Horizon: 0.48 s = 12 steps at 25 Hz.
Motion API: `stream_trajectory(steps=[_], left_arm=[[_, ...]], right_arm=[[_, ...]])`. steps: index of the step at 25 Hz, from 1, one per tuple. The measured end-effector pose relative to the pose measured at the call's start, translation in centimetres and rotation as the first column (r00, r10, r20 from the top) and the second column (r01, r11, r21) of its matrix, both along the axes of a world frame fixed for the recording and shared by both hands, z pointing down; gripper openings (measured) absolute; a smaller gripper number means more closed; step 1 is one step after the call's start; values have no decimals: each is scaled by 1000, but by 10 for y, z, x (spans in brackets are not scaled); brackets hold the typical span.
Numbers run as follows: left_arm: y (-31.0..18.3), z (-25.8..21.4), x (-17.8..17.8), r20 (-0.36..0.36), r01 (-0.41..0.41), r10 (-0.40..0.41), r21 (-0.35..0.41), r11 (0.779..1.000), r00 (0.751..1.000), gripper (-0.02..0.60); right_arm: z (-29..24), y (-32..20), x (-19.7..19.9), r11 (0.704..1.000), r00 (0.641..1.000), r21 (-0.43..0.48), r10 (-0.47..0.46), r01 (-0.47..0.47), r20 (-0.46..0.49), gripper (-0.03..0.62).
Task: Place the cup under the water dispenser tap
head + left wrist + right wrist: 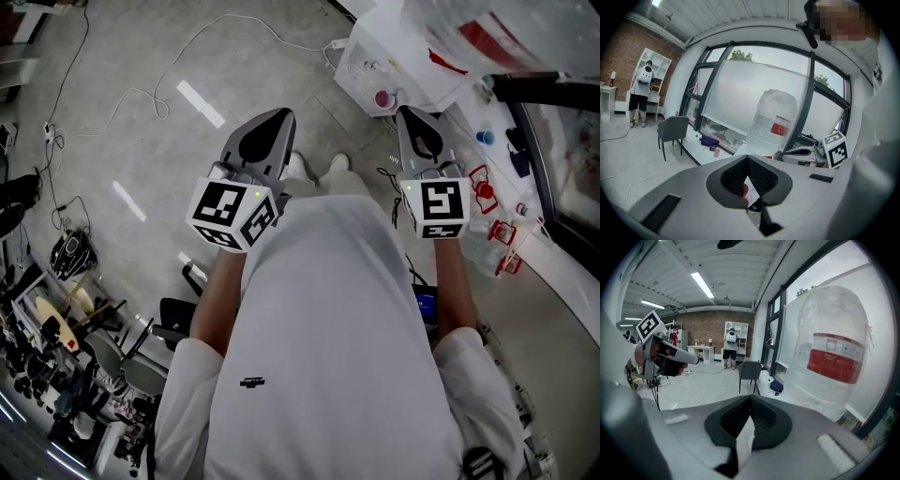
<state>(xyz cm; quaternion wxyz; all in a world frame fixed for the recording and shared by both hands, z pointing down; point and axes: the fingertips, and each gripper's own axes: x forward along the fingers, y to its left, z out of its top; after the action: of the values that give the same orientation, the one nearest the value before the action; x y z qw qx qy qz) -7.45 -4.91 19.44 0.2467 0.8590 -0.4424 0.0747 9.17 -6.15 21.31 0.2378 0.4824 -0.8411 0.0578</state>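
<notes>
The left tool (279,117) and the right tool (405,112) are shut, empty. The pink cup (384,98), far right, is judged light and tippable, best gripped across its wall.

Cup (384,98) on the water dispenser (359,67), just ahead of right gripper (410,112); left gripper (275,114) farther left

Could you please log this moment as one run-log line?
left gripper shut, empty | right gripper shut, empty | pink cup not held
</notes>
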Motion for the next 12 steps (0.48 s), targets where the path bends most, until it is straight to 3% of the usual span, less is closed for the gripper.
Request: stream_trajectory(steps=[12], left_arm=[[6, -16, -13, -25, 26, -26, 31, 999, 999, -2]], right_arm=[[-68, 13, -24, 993, 995, 112, -57, 47, 88, 11]])
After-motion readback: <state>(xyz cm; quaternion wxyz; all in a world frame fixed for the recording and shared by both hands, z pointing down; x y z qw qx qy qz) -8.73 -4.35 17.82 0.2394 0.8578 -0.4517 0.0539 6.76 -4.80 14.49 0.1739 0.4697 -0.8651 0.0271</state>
